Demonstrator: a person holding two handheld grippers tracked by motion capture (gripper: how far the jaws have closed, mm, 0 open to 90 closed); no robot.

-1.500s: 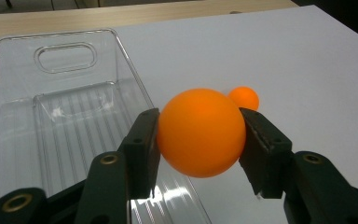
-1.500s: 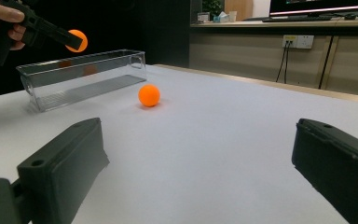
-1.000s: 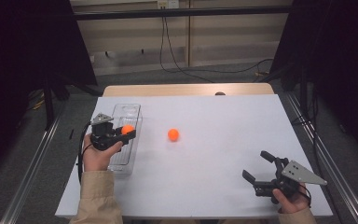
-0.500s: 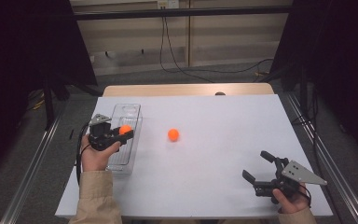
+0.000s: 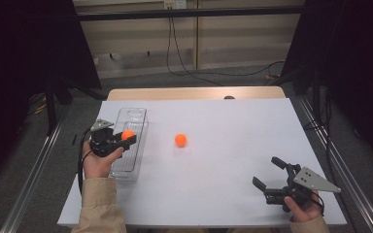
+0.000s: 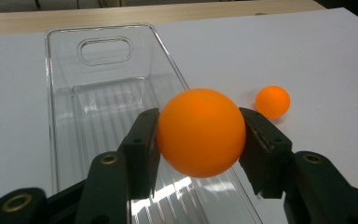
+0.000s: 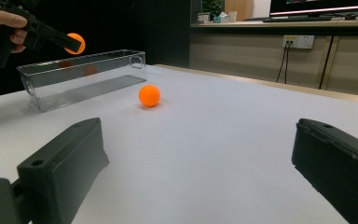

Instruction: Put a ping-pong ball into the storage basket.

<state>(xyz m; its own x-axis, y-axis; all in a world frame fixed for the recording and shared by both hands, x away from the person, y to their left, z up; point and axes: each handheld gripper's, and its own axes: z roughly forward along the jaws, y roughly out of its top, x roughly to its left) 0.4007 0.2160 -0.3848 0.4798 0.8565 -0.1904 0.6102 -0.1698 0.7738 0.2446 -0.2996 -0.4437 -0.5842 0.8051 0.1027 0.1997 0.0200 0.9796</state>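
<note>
I note my left gripper (image 6: pixel 200 135) clenched on an orange ball (image 6: pixel 201 132) above the clear tray (image 6: pixel 102 93); second ball (image 5: pixel 180 140) at the tray's 3 o'clock, right gripper (image 5: pixel 272 177) released.

The white table (image 5: pixel 233 145) is evenly lit from above, while the room around it falls into deep black. Shadows are soft: a faint one lies under the loose ball (image 5: pixel 180 140). Glare streaks the clear bin (image 6: pixel 98 116). The high view is grainy. Jaws at the bottom of both gripper views look soft and out of focus.
</note>
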